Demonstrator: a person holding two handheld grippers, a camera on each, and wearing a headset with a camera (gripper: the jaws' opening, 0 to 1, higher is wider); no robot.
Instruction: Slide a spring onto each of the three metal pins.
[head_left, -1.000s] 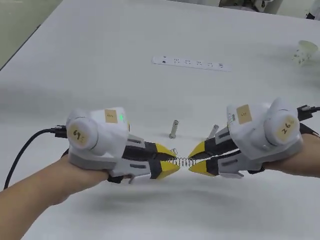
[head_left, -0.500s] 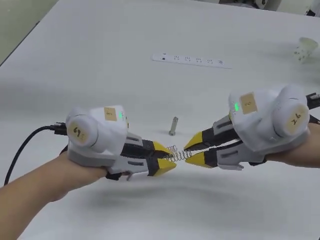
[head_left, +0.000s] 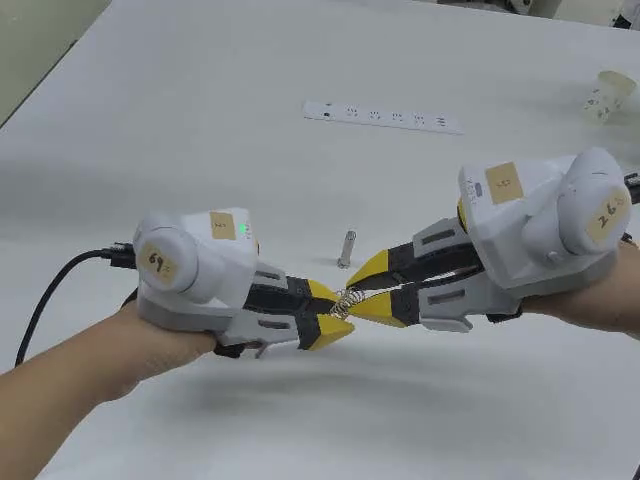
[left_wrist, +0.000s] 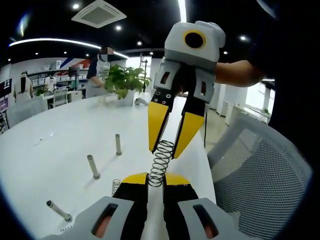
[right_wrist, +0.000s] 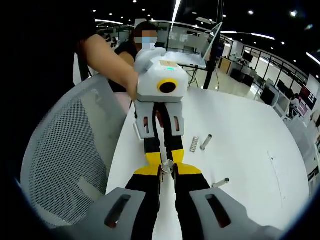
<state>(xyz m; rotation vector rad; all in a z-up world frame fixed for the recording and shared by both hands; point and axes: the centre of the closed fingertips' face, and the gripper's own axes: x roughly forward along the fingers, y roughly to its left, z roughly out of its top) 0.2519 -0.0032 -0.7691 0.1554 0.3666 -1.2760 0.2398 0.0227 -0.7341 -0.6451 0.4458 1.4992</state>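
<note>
Where the two grippers meet nose to nose over the white table (head_left: 200, 80), a short coil spring (head_left: 345, 304) bridges their tips, clear of the surface. On the left gripper (head_left: 337, 316) the jaws are drawn in to a narrow gap and pinch one end of the coil. In the left gripper view the coil rises from between its yellow tips toward 12 o'clock. On the right gripper (head_left: 356, 298) the jaws form a slim V, closed to the coil's width on the other end. In the right gripper view the coil reads end-on, a small ring between the tips.

An upright pin (head_left: 347, 248) stands on the table at 12 o'clock from the coil, near but apart.

The left gripper view gives three metal pins (left_wrist: 93, 166) out at 9 to 11 o'clock from the jaws, spaced apart from one another. Whether the nearest one leans, cannot tell through the fisheye. A loose spring (left_wrist: 115, 186) rests on the table at 9 o'clock, just beside the left tips.

Farther off in the head view, a power strip (head_left: 382, 116) lies at 12 o'clock and a paper cup (head_left: 605, 95) stands at 2 o'clock.
</note>
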